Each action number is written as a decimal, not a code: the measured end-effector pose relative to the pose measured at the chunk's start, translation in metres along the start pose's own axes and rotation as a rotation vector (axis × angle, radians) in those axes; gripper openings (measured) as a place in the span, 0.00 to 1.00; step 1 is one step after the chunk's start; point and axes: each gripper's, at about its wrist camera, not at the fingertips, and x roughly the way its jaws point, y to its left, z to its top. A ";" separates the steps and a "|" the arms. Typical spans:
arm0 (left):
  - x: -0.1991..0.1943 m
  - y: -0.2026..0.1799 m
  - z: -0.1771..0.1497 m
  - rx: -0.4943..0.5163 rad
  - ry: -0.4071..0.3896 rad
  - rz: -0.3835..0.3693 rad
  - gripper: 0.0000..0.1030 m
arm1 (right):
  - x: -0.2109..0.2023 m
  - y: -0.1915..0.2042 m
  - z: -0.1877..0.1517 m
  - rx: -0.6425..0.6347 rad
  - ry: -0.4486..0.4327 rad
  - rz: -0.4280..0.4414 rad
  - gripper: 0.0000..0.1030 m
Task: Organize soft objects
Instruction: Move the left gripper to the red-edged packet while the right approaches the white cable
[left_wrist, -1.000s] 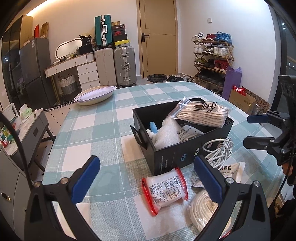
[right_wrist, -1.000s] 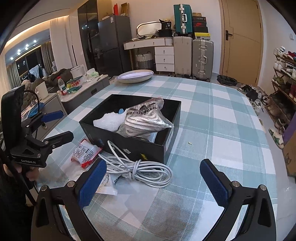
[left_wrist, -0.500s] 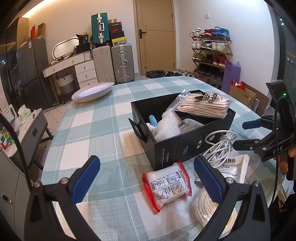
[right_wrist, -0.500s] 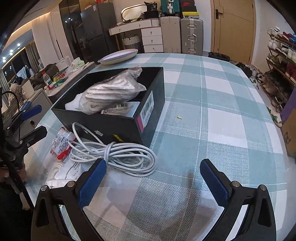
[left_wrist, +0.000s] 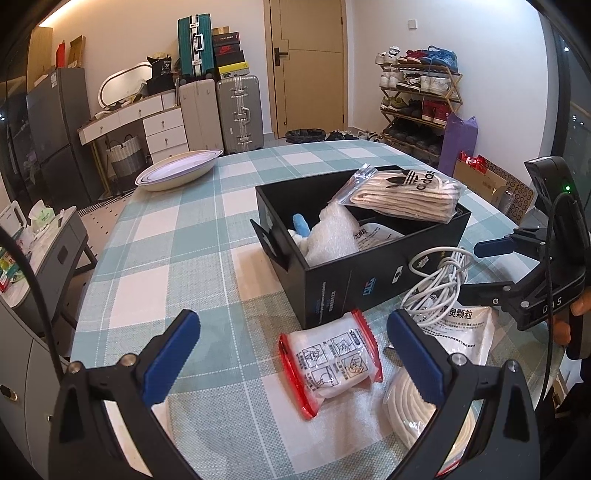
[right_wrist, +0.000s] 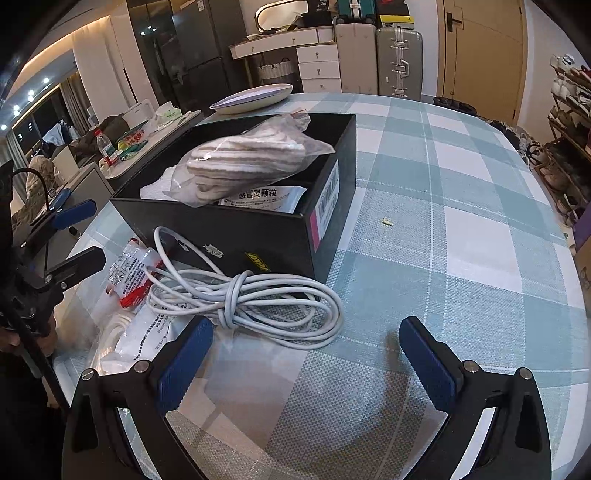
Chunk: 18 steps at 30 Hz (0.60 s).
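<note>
Left wrist view low over table, facing door, right wrist view facing fridge, both sharing black box (left_wrist: 354, 273) (right_wrist: 236, 236)

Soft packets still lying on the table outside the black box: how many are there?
3: red-edged packet, white sachet under the cable, rope coil bag nearest. More may be hidden.

Table (left_wrist: 177, 236) with teal-and-white checked cloth. Directly on it: black box (left_wrist: 369, 280), coiled white cable (right_wrist: 251, 299), red-edged packet (left_wrist: 330, 360), white sachet (left_wrist: 461, 325), rope coil (left_wrist: 410, 413), shallow bowl (left_wrist: 177, 173).
</note>
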 end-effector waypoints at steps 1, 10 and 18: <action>0.001 0.000 0.000 0.000 0.003 0.001 0.99 | 0.001 0.000 0.000 0.001 0.004 0.003 0.99; 0.003 -0.002 -0.002 0.006 0.014 0.008 0.99 | 0.006 0.006 0.003 0.006 0.022 0.003 0.99; 0.004 -0.002 -0.003 0.007 0.021 0.004 0.99 | 0.005 0.012 0.003 -0.016 0.026 0.009 0.99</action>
